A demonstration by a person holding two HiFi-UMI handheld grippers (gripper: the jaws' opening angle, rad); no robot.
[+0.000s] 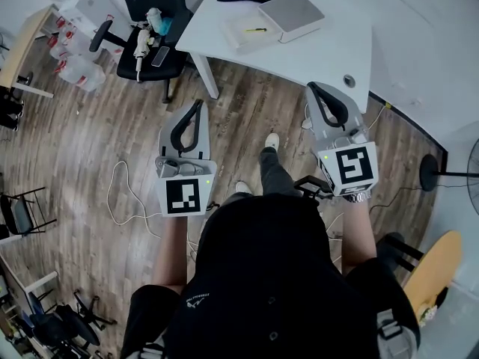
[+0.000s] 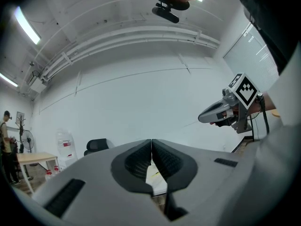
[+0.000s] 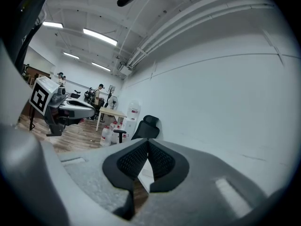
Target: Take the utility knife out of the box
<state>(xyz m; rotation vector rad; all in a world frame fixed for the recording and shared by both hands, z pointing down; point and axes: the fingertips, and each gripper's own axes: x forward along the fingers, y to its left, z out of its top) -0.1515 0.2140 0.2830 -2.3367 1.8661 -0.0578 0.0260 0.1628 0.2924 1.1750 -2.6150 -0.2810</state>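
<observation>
The box (image 1: 292, 15) is pale grey, the table (image 1: 329, 45) white, the floor (image 1: 93, 137) brown wood-grain.

Box (image 1: 293, 15) on table (image 1: 329, 51) up ahead, pad (image 1: 249, 32) just left of it, chair (image 1: 176, 60) further left, bottles (image 1: 81, 72) past that.

- We hold our left gripper (image 1: 197, 105) at 10 o'clock, pointing toward 12, jaws pressed together.
- Our right gripper (image 1: 313, 88) sits at 2 o'clock, jaws together.

Open floor (image 1: 247, 126) fwd, table (image 1: 404, 28) beyond
</observation>
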